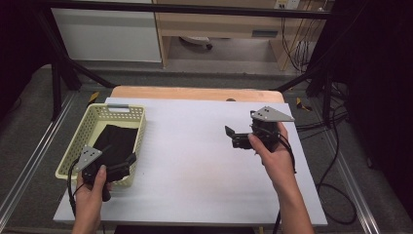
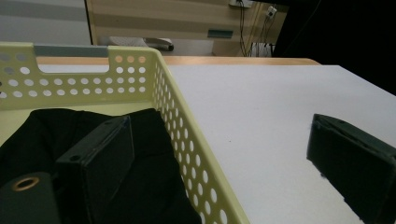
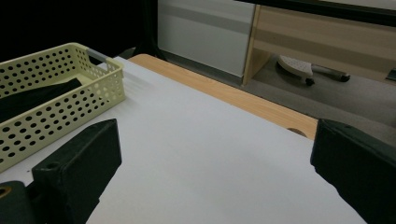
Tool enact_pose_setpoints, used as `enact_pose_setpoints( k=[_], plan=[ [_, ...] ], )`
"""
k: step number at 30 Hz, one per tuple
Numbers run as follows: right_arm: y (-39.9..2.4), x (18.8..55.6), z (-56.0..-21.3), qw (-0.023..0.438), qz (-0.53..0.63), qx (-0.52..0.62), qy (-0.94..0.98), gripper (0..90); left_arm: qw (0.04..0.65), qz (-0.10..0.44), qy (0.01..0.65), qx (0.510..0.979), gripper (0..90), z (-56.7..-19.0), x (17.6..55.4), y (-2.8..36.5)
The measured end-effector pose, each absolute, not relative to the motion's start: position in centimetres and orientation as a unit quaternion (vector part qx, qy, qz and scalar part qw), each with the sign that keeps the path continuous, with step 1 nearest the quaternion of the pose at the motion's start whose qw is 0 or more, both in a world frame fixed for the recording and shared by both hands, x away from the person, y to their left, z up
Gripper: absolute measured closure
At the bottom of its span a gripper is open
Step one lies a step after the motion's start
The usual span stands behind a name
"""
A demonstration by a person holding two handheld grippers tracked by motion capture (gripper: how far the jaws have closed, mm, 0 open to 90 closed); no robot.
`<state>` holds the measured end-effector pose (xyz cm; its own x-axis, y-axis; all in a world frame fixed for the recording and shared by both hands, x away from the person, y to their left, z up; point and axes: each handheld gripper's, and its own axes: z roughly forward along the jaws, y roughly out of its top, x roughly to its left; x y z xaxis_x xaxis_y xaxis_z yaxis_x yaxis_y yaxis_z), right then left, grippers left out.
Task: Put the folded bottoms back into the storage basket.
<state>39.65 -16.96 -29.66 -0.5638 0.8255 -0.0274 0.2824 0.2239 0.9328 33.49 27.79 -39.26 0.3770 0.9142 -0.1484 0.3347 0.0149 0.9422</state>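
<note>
Basket first: pale yellow perforated plastic basket (image 1: 87, 131) sits at the left side of the white foam-covered table top (image 1: 195, 161), and we see a black folded cloth (image 1: 116, 143) lying inside it on the bottom. Left gripper (image 1: 127, 163) is held at the basket's near right corner, jaws spread wide and holding nothing; in the left gripper view one jaw is over the black folded cloth (image 2: 93, 154) inside the basket, the other is out over the white foam-covered table top (image 2: 280, 116), so the jaws straddle the pale yellow perforated plastic basket (image 2: 187, 135) side wall. We can't tell if the inner jaw touches the cloth. Right gripper (image 1: 233, 136) is well apart, over the right half of the board, jaws pointing left toward the basket, also spread wide and empty. Right gripper view looks across bare white board to the basket (image 3: 70, 93) at far left, with a strip of the cloth (image 3: 37, 98) visible over the rim. Person's left hand (image 1: 92, 187) and right hand (image 1: 272, 156) each grip a tool body; grey three-cornered plates sit on top of both. Bare wooden table edge (image 1: 195, 92) shows beyond the white sheet
</note>
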Motion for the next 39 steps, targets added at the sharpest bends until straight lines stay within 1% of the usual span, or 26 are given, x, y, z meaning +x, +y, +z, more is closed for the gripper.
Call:
enact_pose_setpoints(
  k=[7,19,27,32,39],
  plan=[
    [-19.2,39.0,-29.5,0.273,0.491,0.384,0.733,2.1,0.517,0.273,0.488,0.649,7.1,-39.3,33.6,27.9],
    [-22.2,37.3,-30.7,0.260,0.489,0.398,0.732,2.1,0.513,0.261,0.486,0.658,7.1,-39.3,33.6,27.8],
    [-23.6,36.4,-31.6,0.249,0.508,0.400,0.721,2.0,0.512,0.258,0.488,0.658,7.1,-39.4,33.7,28.0],
    [-24.2,35.9,-31.9,0.256,0.496,0.405,0.724,2.0,0.510,0.255,0.489,0.660,7.1,-39.4,33.7,28.0],
    [-24.4,35.1,-33.1,0.254,0.490,0.403,0.730,3.4,0.513,0.253,0.492,0.656,7.2,-39.4,33.8,28.3]
  ],
)
